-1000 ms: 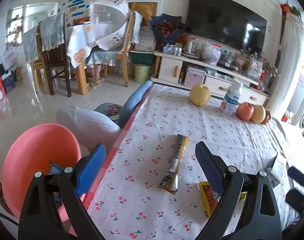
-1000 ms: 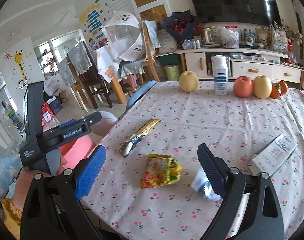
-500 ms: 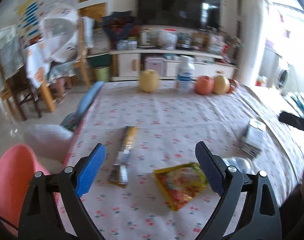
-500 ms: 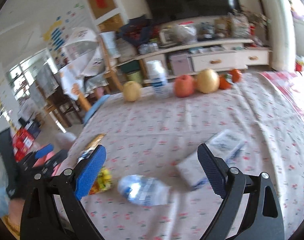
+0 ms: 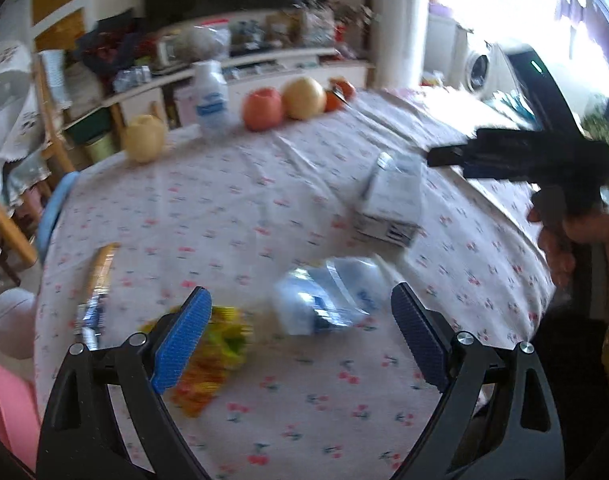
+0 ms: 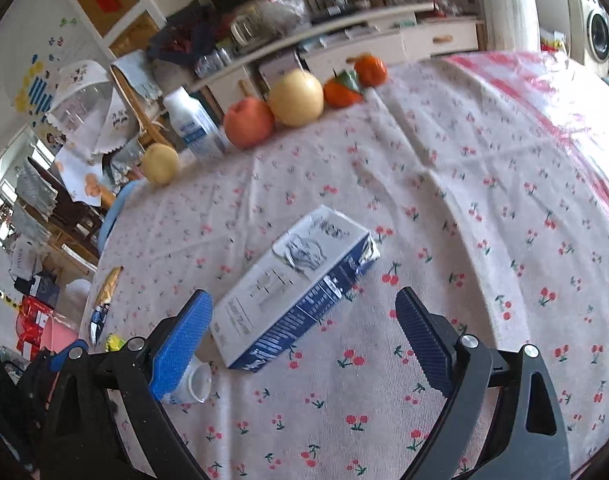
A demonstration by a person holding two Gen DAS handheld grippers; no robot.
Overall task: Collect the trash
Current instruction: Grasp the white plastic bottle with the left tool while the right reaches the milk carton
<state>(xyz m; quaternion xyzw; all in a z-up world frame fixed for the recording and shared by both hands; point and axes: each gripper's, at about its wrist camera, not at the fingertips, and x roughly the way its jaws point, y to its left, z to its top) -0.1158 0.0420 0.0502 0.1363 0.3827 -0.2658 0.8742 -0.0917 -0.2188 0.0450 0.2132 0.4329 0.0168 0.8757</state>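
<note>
Cardboard milk carton (image 6: 294,284) lies flat near the table's (image 6: 484,184) middle, just ahead of the right gripper (image 6: 304,336), whose fingers stand wide and empty. Best to straddle its narrow width squarely. Left gripper (image 5: 300,340), also wide, hovers over the crushed plastic bottle (image 5: 328,300). Open cloth lies right; the near edge is close.

Both wrist views look down over the tablecloth (image 5: 264,200) from close above — left faces right-forward; both share the carton (image 6: 292,280) and fruit row.
</note>
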